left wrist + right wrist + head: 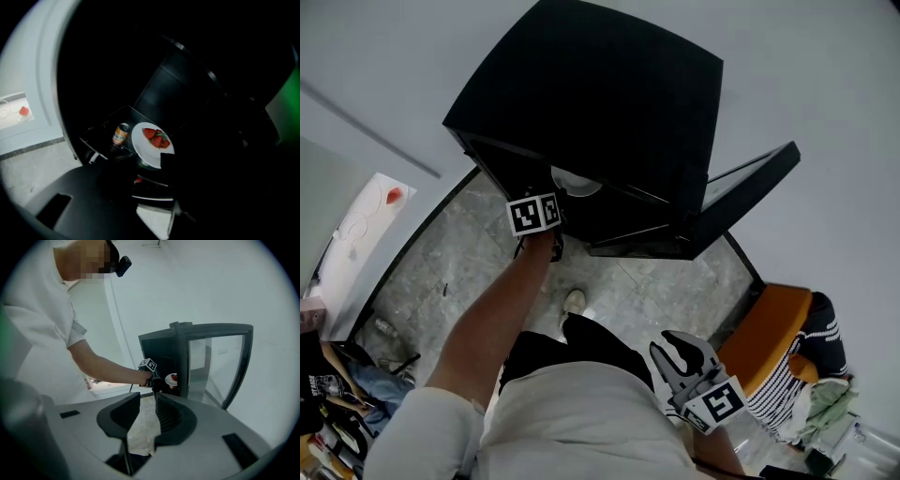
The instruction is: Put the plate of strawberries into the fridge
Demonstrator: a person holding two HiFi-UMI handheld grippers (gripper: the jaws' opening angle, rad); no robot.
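Left arm stretched out straight, left gripper inside the black fridge - fingers spread wide, pressing on nothing. The white plate of strawberries sits on the glass shelf just ahead, beside a can. Right gripper hangs low by the hip - fingers slightly parted, empty. The fridge door stands open over a marble floor.

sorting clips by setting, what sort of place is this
Probably a plain indoor room rather than a fitted kitchen: a small black fridge stands directly on a marbled stone floor by bare white walls, with an orange chair nearby.
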